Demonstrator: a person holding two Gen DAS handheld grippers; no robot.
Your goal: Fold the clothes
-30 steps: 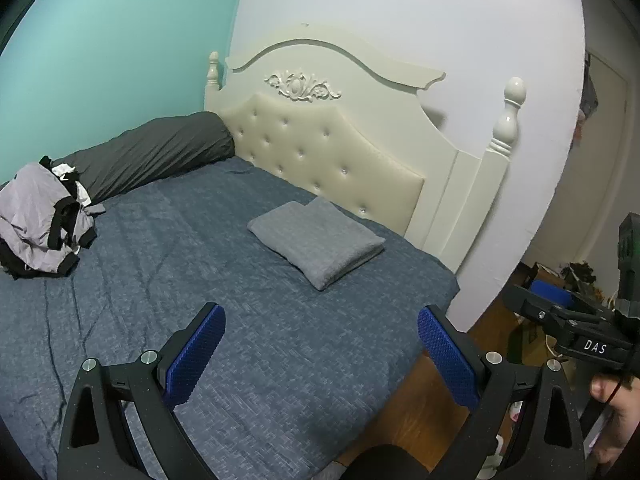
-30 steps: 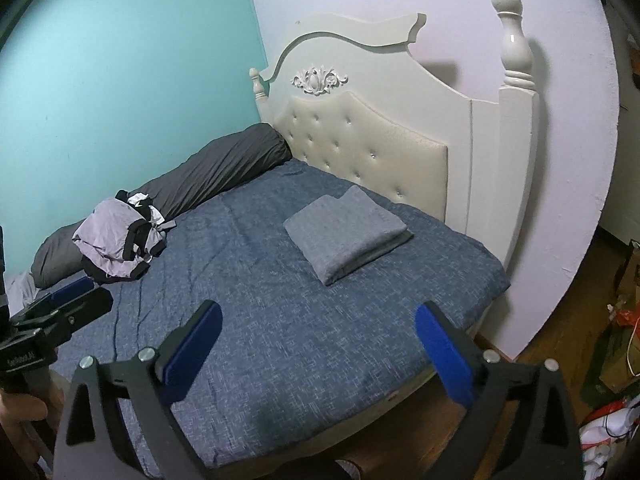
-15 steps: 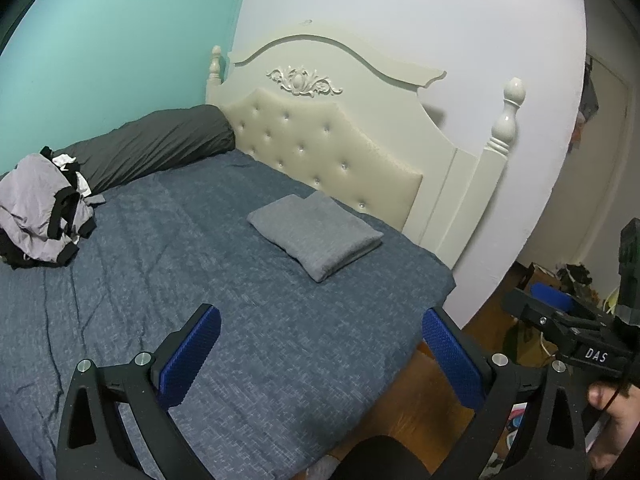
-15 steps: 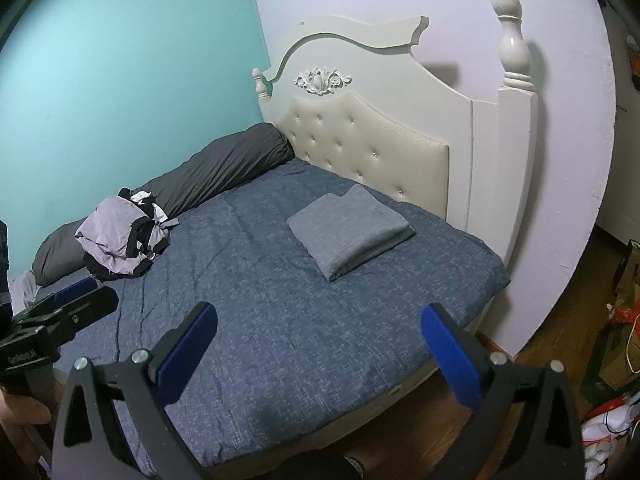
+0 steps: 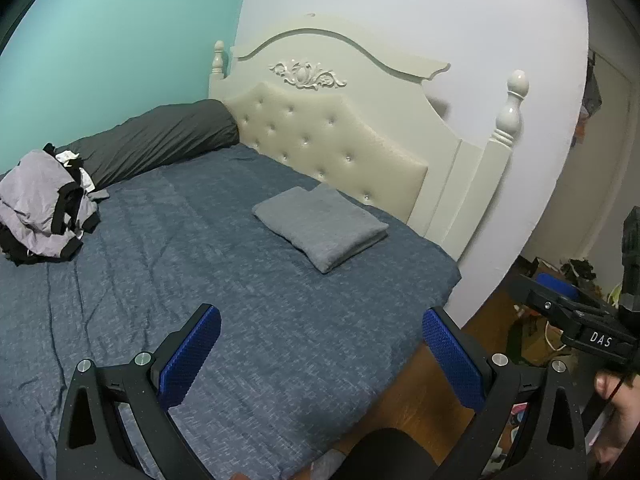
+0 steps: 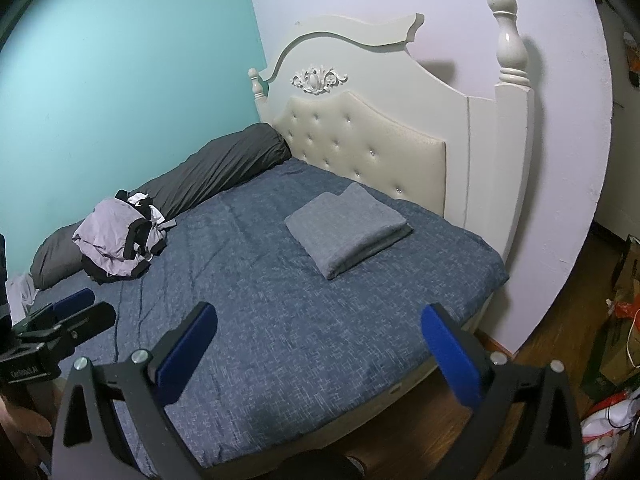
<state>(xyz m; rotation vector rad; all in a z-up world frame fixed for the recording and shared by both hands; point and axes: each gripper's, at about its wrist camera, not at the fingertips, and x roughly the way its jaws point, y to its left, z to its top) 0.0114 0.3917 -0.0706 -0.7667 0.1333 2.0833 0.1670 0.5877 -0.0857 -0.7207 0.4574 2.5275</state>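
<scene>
Both views have drifted only slightly over the last second: the bed sits a little lower and further off in each frame, while nothing on it has shifted.

Seen from the left wrist, the left tool (image 5: 320, 344) hangs above the near edge of the bed covered in a mottled dark blue sheet (image 5: 224, 300), its two black arms with blue ribbed pads spread wide and holding nothing. At the right edge of that view the right tool (image 5: 576, 312) shows as a black body with a blue tip, with a hand (image 5: 618, 404) beneath it. From its own camera the right tool (image 6: 320, 340) is likewise released, pads far apart over the foot of the bed, empty.

A crumpled heap of pale lilac and black clothes (image 5: 44, 208) lies at the far left side of the sheet, just beside a long dark grey rolled duvet (image 5: 160, 140) that runs along the turquoise wall (image 5: 100, 40). Well apart from both tools, the heap is untouched and unfolded. Near the cream tufted headboard with carved white frame (image 5: 332, 136) rests a neatly folded grey towel-like cloth (image 5: 320, 228), flat on the sheet.

In the right wrist view the same heap (image 6: 120, 240) sits left of centre, the folded grey cloth (image 6: 348, 228) toward the headboard (image 6: 368, 148), and the left tool (image 6: 68, 316) pokes in at the lower left.
</scene>
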